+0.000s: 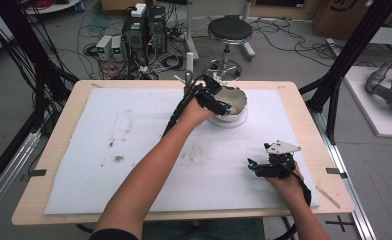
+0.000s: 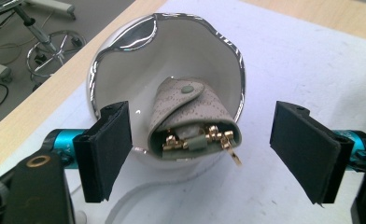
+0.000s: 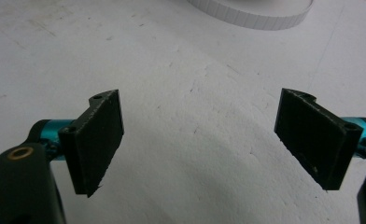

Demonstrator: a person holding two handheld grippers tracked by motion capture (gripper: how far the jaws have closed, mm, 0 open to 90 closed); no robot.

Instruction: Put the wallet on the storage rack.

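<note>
Two forearms come in from the near edge of the wooden table (image 1: pixel 59 150), which carries a white foam mat (image 1: pixel 134 150) with some dark stains on its left part. On the near right side, the right gripper (image 1: pixel 258 166) rests low over the mat. Its jaws stand wide apart with nothing between them, and in the right gripper view only bare, slightly cracked foam lies under them.

Farther away, near the far edge of the table, the left gripper (image 1: pixel 223 98) is held over a white bowl (image 1: pixel 238 100) with a shiny silver rim. Its jaws are also wide apart, one on each side of the bowl, and I cannot tell if they touch it.

Inside the bowl lies a small grey-beige key pouch (image 2: pixel 190 116) with a snap button on its flap. Its open end faces the gripper, and golden key hooks (image 2: pixel 209 137) show in the opening. The bowl stands on a round white base (image 1: pixel 229 121).

Behind the table, a black stool (image 1: pixel 229 30), computer cases (image 1: pixel 144 27) and many cables are on the floor.
</note>
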